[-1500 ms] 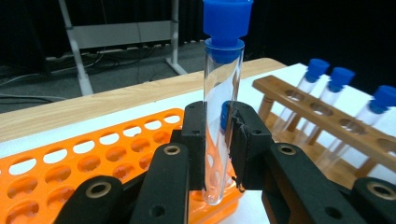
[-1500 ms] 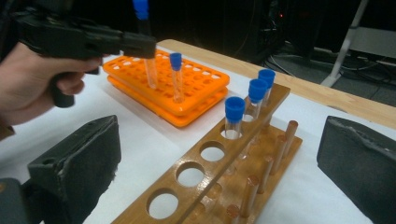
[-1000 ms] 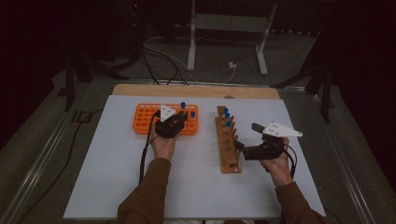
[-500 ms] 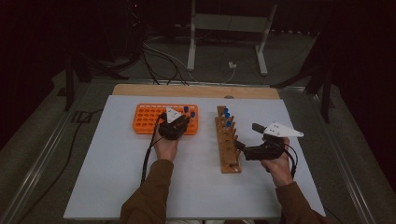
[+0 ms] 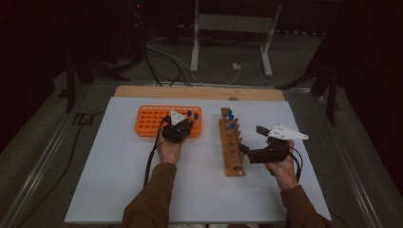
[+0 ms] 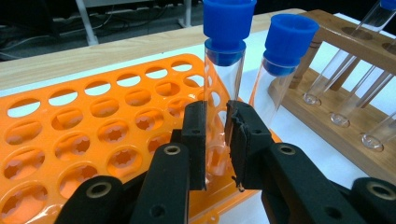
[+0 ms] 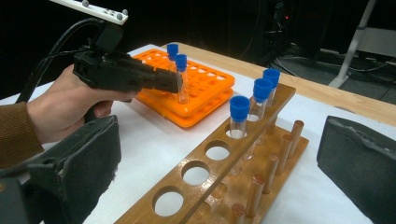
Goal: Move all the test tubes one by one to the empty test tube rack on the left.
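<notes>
The left claw is clamped on a blue-capped tube standing upright in the orange rack, at the rack's 3 o'clock end. The right claw hangs wide open, holding nothing, beside the wooden rack on the table.

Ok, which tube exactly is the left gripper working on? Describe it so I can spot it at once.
Find the orange tube rack at the table's left, then its right-hand end nearest the wooden rack. Two blue-capped tubes stand there; the one you want is the clear tube clamped between the left gripper fingers. Its neighbour stands free beside it, ungripped.
</notes>
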The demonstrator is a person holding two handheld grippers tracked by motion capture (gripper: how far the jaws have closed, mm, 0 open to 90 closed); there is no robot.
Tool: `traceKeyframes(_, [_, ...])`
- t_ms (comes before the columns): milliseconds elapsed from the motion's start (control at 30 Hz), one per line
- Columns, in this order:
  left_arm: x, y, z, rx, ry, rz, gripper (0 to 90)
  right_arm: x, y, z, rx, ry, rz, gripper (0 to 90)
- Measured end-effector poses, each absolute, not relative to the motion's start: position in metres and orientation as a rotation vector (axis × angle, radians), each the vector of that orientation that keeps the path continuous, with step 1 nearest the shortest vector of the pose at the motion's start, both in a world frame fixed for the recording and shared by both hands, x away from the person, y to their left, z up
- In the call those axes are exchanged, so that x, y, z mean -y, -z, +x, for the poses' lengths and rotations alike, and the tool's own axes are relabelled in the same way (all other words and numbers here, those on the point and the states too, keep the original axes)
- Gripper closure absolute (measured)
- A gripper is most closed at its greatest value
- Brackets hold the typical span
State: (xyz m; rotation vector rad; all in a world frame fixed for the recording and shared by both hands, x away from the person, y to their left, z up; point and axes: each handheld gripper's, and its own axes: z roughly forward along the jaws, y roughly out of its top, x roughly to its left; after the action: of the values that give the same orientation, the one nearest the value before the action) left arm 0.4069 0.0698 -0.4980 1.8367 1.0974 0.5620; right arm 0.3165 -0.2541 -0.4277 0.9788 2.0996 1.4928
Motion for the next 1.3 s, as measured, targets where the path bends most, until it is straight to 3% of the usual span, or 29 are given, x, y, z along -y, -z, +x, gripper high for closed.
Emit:
traceKeyframes(633, [-0.069,0.498,0.405,-1.099,-0.537,1.887,76.2,0.252,0.429,0.317,-2.107,-1.493,0.980,0.0])
traceKeyframes(1067, [-0.084,0.490,0.399,-1.094,-0.496,1.877,51.0,0.253,0.429,0.317,-2.102,-1.504,0.990,0.0])
traceKeyframes(1300, [-0.099,0.481,0.387,-1.050,-0.466,1.822,44.7,0.254,0.430,0.318,-2.095,-1.511,0.997,0.0])
